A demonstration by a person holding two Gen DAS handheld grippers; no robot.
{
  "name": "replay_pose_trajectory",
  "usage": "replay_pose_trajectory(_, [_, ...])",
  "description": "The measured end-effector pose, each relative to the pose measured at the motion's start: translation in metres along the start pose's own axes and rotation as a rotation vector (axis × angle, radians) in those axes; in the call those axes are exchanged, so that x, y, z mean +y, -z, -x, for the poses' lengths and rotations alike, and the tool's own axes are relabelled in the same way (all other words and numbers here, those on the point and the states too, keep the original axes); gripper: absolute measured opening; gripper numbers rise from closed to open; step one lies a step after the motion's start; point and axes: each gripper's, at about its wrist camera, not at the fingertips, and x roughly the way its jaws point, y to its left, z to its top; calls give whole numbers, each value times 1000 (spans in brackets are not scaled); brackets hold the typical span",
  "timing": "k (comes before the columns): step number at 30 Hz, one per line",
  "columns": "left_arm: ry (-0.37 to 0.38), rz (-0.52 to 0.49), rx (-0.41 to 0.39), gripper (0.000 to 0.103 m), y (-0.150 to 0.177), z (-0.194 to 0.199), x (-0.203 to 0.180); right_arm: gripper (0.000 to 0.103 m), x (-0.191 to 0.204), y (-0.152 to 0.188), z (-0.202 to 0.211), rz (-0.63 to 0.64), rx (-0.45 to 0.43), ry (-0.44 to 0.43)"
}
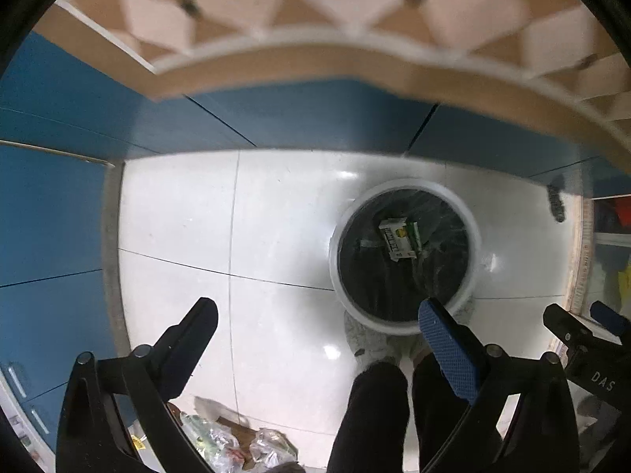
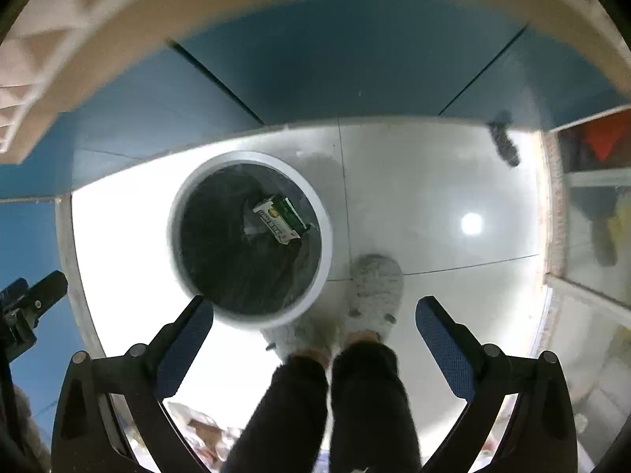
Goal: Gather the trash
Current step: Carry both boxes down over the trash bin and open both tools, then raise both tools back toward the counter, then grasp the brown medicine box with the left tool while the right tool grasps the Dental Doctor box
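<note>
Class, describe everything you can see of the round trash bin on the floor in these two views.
The trash bin is round with a thick white rim and stands upright on the glossy white tiled floor, in front of blue cabinet doors. A dark, shiny plastic liner covers its inside. A green and white carton lies tilted in it, beside a small pale scrap. The person's grey slippers stand against its near side. Neither tool touches it.

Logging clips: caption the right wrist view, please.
Open right tongs above a white bin holding a green-and-white carton.
</note>
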Motion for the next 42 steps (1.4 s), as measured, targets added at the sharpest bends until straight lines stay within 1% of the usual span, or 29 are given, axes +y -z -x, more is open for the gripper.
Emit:
replay_pose_trajectory(3, [13, 6, -15, 103, 8, 51, 8, 103, 6, 7, 62, 31, -14, 20])
replay_pose_trajectory(6, [27, 15, -23, 103, 17, 102, 13, 103, 9, 15, 127, 52, -35, 22])
replay_pose_trajectory(8, [34, 22, -36, 103, 23, 135, 18, 103, 12, 20, 177, 66, -51, 24])
replay_pose_trajectory(11, [52, 37, -57, 103, 31, 184, 25, 103, 15, 32, 239, 79, -76, 11])
replay_pose_trajectory(14, [60, 38, -82, 103, 33, 221, 31, 103, 18, 46, 306, 96, -106, -6])
replay_pose_trajectory(15, [68, 37, -93, 103, 34, 237, 34, 103, 22, 51, 315, 103, -115, -7])
replay_pose_trajectory(19, [98, 40, -141, 103, 37, 285, 34, 103, 28, 66, 387, 119, -162, -40])
replay_pose_trajectory(21, [117, 35, -184, 103, 36, 311, 34, 103, 31, 72, 415, 121, -194, -65])
replay_pose_trajectory(23, [128, 23, -247, 103, 26, 339, 32, 103, 33, 73, 439, 119, -231, -88])
replay_pose_trajectory(25, [126, 11, -300, 103, 9, 358, 31, 103, 29, 65, 468, 100, -291, -105])
replay_pose_trajectory(26, [119, 12, -331, 103, -5, 370, 27, 103, 27, 59, 477, 82, -315, -118])
replay_pose_trajectory(28, [127, 2, -367, 103, -29, 387, 20, 103, 15, 44, 494, 34, -348, -134])
replay_pose_trajectory(30, [121, -32, -407, 103, -58, 398, 3, 103, 2, 25, 499, -17, -363, -159])
replay_pose_trajectory(31, [126, -66, -432, 103, -70, 403, -7, 103, -10, 12, 509, -48, -373, -170])
replay_pose_trajectory(32, [130, -130, -456, 103, -85, 407, -24, 103, -17, 2, 512, -69, -382, -174])
replay_pose_trajectory(34, [85, -298, -472, 103, -113, 406, -62, 103, -40, -28, 519, -109, -383, -176])
replay_pose_trajectory(35, [47, -415, -462, 103, -128, 400, -88, 103, -49, -40, 515, -124, -382, -176])
replay_pose_trajectory(36, [2, -516, -447, 103, -141, 390, -111, 103, -60, -55, 508, -136, -381, -173])
replay_pose_trajectory(38, [-51, -709, -396, 103, -165, 369, -152, 103, -85, -83, 509, -155, -371, -156])
replay_pose_trajectory(39, [-90, -781, -363, 103, -177, 355, -170, 103, -99, -96, 506, -165, -366, -154])
replay_pose_trajectory(42, [-123, -952, -270, 103, -199, 321, -212, 103, -135, -132, 486, -197, -320, -154])
